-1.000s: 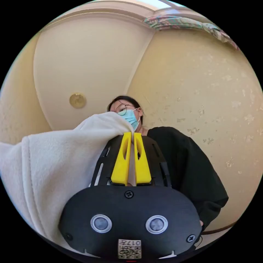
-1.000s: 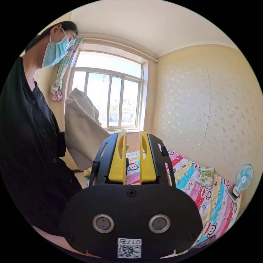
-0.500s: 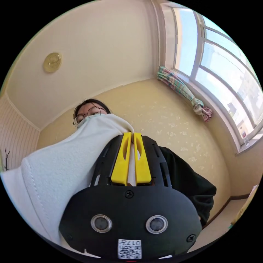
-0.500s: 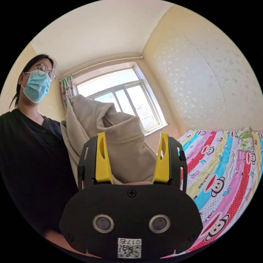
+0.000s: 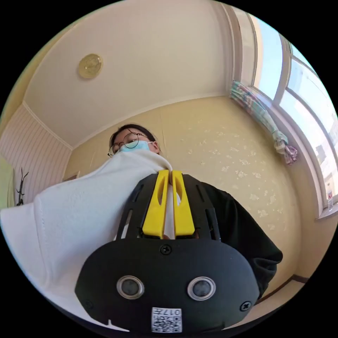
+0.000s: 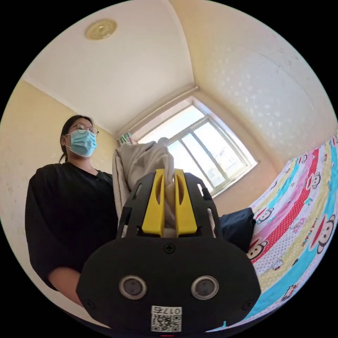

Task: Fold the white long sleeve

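The bed (image 6: 299, 225) lies at 3 o'clock in the right gripper view. The white long sleeve (image 5: 77, 218) hangs lifted in the air, both grippers, left gripper (image 5: 168, 176) and right gripper (image 6: 169, 176), closed on it. Spreading step, I think; next, lay it flat on the bed

A person in a black top (image 5: 243, 229) stands against a pale yellow wall (image 5: 225, 141) with a faint flecked pattern. A round gold ceiling fitting (image 5: 90, 66) sits on the cream ceiling (image 6: 116, 67). A window (image 6: 197, 141) lets in bright daylight, and a striped curtain (image 5: 267, 121), tied in a bunch, hangs beside it. A bed cover (image 6: 299, 225) with bright stripes and cartoon monkeys lies at the edge of the right gripper view. A dark blue cloth (image 6: 237, 227) rests against it.
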A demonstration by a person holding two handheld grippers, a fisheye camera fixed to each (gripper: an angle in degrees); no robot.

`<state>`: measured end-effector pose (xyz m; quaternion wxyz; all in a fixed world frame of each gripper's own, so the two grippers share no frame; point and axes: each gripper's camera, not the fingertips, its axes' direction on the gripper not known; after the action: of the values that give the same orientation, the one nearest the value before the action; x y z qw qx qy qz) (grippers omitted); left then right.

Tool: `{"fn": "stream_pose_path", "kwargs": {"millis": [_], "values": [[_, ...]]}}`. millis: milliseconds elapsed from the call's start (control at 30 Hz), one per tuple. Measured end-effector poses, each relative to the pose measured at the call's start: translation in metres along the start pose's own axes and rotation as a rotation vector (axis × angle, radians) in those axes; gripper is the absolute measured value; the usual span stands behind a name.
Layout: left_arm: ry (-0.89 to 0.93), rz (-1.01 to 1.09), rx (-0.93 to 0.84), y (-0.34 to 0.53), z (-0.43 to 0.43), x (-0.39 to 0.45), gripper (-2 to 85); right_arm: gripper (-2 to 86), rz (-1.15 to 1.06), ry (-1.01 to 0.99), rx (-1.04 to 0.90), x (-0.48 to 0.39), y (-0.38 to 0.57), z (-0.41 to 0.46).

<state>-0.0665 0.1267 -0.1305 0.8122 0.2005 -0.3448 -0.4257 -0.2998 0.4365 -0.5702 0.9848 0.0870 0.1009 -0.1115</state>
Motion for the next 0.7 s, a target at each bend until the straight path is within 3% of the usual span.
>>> {"fn": "stream_pose_path", "kwargs": {"millis": [167,233,300,433,500,700], "values": [[-0.748,-0.235,0.050,0.019,-0.068,0.042,2.9,4.1,-0.269,0.060,0.118,-0.087,-0.083,-0.020],[-1.169,-0.341,0.123,0.056,-0.103,0.065,5.7,3.9,-0.359,0.113,0.086,-0.117,-0.106,-0.012],[-1.351,-0.419,0.184,0.094,-0.123,0.073,8.0,3.6,-0.419,0.203,0.041,-0.139,-0.122,0.003],[-1.325,-0.561,0.390,0.167,-0.156,0.064,12.2,2.5,-0.484,0.245,-0.071,-0.163,-0.143,0.032],[-1.337,-0.587,0.411,0.179,-0.159,0.053,12.4,2.2,-0.464,0.271,-0.052,-0.165,-0.150,0.037],[-1.598,-0.625,0.011,0.145,-0.126,-0.021,16.5,1.4,-0.513,0.196,-0.027,-0.190,-0.178,0.046]]}}
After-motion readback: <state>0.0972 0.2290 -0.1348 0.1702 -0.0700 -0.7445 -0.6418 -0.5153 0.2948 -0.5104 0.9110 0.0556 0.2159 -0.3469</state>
